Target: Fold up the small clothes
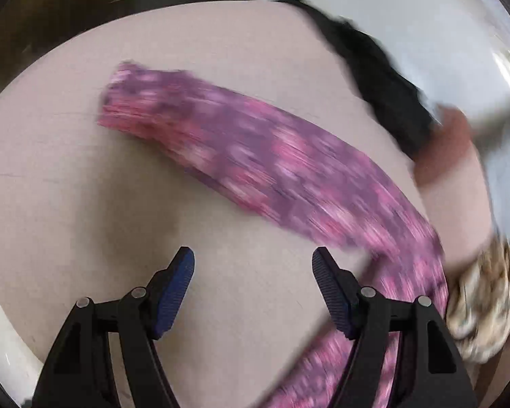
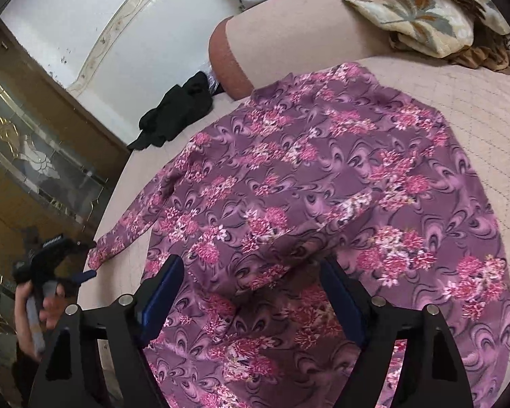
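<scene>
1. Ahead of the left gripper, a little up and to the right in its own view, lies one long sleeve of the floral blouse on the pinkish bed cover.
2. The long axis of the sleeve runs slanting from the cuff, far to the upper left, down to the right, where it passes behind the right finger of this gripper and joins the body of the garment.
3. The left view is blurred, so the fine folds of the cloth cannot be read.
4. The left gripper stands widely open; between its blue pads only bare cover is seen, so it holds nothing.
5. In the right wrist view the same gripper sits just beside the cuff, at the edge of the bed, so I judge that the left hand is the nearer one for this sleeve.
6. The right gripper hangs over the body of the blouse, jaws wide, the pads not closed on the cloth.
7. Beyond the blouse lie a black garment and a patterned blanket.
</scene>
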A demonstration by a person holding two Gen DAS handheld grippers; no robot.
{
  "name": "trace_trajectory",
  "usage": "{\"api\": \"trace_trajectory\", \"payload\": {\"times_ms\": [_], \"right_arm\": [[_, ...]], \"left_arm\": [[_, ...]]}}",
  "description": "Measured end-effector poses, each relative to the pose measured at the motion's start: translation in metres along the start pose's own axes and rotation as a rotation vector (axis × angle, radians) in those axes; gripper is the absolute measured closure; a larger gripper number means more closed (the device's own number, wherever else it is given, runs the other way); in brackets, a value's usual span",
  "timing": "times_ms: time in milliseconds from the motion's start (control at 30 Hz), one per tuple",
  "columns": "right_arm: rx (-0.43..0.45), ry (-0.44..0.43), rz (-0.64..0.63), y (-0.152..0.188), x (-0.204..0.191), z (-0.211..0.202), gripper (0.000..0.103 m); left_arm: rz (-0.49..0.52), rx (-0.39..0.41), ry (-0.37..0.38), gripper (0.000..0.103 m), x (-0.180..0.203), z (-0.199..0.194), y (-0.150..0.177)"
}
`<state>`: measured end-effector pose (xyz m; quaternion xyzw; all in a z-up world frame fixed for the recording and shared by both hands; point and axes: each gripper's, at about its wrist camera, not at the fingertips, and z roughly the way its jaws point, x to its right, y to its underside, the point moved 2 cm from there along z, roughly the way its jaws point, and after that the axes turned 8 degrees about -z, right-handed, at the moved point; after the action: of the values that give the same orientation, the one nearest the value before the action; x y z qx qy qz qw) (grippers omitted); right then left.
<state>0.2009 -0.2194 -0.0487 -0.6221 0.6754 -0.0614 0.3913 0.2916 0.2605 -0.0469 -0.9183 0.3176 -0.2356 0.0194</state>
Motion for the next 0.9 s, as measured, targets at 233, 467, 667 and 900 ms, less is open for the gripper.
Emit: {"api": "trace_trajectory", "payload": {"times_ms": [233,467,667,900], "right_arm": [[-0.036,-0.006,-0.027,0.004,-0.009,0.015,0.018],[-0.027,-0.014,-0.027,0.002,-0.008,0.011,0.018],[-0.016,-0.018,-0.023,0.0,-0.008,0.006,0.018],[-0.004,-0.014,-0.011,-0.001,-0.005,0.002,0.018]], "left_arm": [[-0.129,0.091,-0.068,0.032,-0.037,0.026,-0.045],[-0.115,0.176,-0.097,0.089,-0.031,0.035,-0.056],[0.04,0.294,-0.128,0.099,-0.003,0.006,-0.033],[0.546,0.531,-0.033,0.099,0.104,-0.062,0.088]]}}
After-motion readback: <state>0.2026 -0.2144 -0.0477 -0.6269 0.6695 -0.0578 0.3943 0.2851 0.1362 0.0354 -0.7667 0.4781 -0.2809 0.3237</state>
